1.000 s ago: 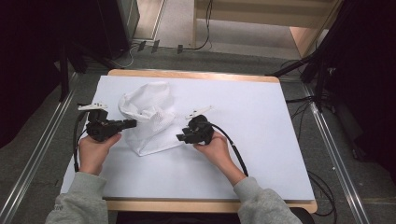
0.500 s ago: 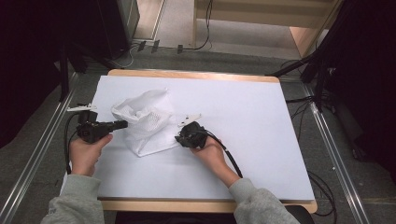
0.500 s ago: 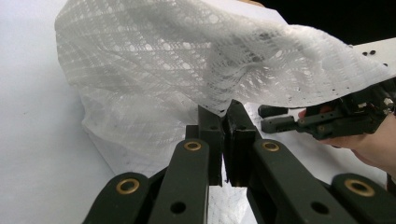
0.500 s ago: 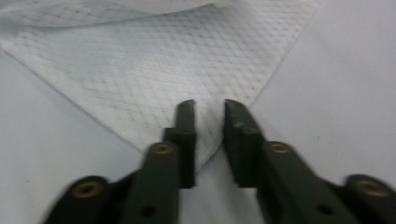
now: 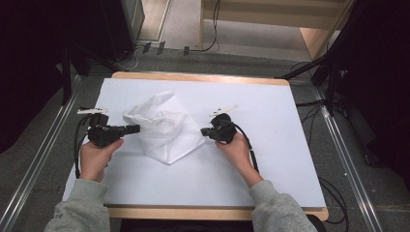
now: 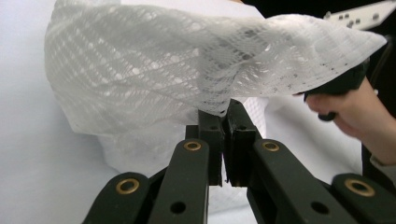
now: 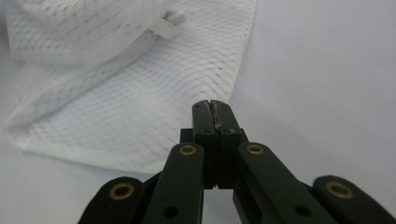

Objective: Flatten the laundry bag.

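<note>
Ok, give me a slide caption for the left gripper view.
Left gripper shut on the edge of a white mesh bag, lifting it.

White mesh cloth bag [image 5: 164, 128] lies on a smooth matt white sheet [image 5: 270, 159]; beneath the sheet, a pale wood table [image 5: 203, 77]

Readable text: none
Mesh bag [image 5: 167, 128]: no label legible
Grippers' jaws: plain black, no markings
Table cover: blank white
</note>
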The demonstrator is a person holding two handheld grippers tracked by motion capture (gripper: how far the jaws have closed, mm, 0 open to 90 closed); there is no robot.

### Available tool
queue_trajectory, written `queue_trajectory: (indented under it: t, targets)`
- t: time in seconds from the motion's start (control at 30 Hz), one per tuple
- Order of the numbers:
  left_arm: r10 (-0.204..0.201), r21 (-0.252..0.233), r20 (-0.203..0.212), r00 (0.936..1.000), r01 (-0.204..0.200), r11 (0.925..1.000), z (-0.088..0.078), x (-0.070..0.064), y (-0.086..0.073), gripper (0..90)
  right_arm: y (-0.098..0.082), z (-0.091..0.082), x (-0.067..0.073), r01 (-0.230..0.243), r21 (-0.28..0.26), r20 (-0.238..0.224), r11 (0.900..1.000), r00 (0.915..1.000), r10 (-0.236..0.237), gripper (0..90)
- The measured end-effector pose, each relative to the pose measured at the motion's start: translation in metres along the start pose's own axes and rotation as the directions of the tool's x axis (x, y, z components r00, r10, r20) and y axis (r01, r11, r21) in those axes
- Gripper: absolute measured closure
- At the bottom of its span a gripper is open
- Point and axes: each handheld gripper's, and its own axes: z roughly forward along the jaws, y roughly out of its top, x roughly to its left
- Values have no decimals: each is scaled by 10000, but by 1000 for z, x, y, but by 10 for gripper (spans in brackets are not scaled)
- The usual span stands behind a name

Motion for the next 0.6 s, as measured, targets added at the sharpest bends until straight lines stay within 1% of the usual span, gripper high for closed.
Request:
queue_trajectory:
  t: [0.1,0.17,0.23,0.27,0.47,0.57,0.6]
  targets:
    - [52,202,232,9997,-56,9998,9,-4,1,885,-3,-15,-16,-368,-102,97,9993,9993,369,900]
    - [88,376,377,9992,-102,9992,15,-6,2,885,-6,-26,-26,-603,-289,185,9978,9980,609,900]
    - [85,515,521,9986,-112,9986,21,-8,3,885,-8,-35,-35,-704,-387,323,9968,9969,716,900]
    - [127,607,576,9983,-162,9980,23,-9,3,884,-11,-40,-41,-849,-395,446,9956,9952,867,900]
    - [82,1050,845,9964,-171,9943,36,-10,4,877,-31,-69,-71,-1137,-310,1150,9930,9865,1166,900]
    - [111,1324,918,9957,-232,9909,43,-12,3,872,-42,-83,-85,-1422,-367,1415,9892,9791,1460,900]
    - [122,1390,933,9956,-252,9900,45,-13,3,871,-45,-86,-90,-1495,-428,1436,9878,9775,1542,900]
